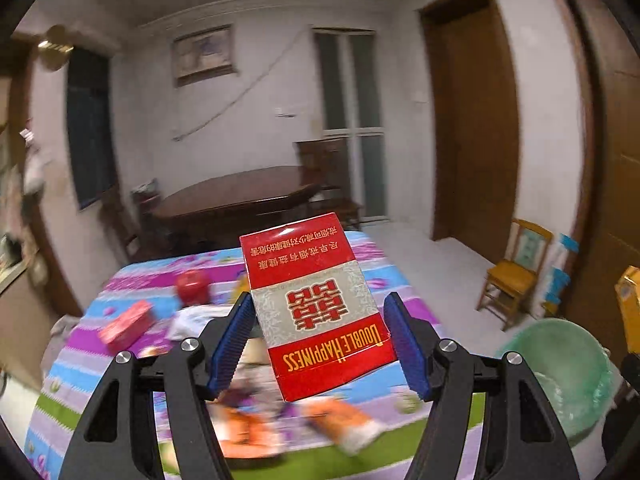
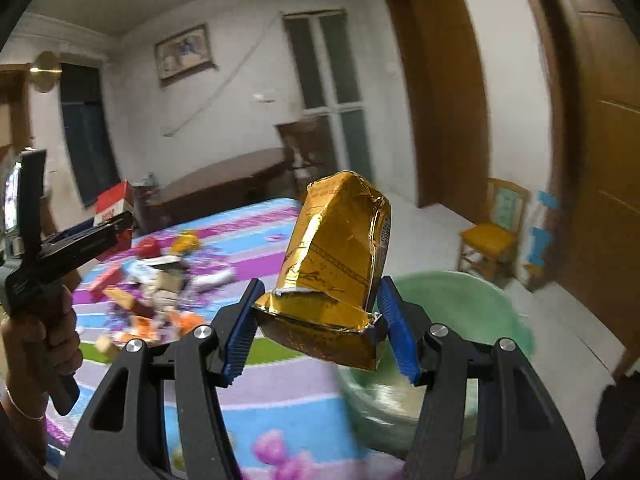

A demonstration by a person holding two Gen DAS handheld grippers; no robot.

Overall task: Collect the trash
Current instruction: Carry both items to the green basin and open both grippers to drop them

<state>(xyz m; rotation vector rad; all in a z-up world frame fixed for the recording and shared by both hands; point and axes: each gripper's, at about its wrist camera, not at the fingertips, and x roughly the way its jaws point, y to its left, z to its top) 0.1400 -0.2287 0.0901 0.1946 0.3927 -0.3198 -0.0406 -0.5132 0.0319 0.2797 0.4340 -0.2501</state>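
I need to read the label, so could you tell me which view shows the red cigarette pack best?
The left wrist view: the red cigarette pack fills the centre, print legible. The right wrist view shows only its blurred end in the left gripper.

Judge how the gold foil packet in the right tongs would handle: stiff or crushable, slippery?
The gold foil packet looks creased and dented, so probably light and crushable rather than stiff. Its glossy skin may slip, though the right tongs pinch its folded bottom edge.

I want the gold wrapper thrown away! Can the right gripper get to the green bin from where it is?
Probably yes. The right gripper holds the gold wrapper just above and beside the green bin, whose open mouth faces up. Nothing shows between them.
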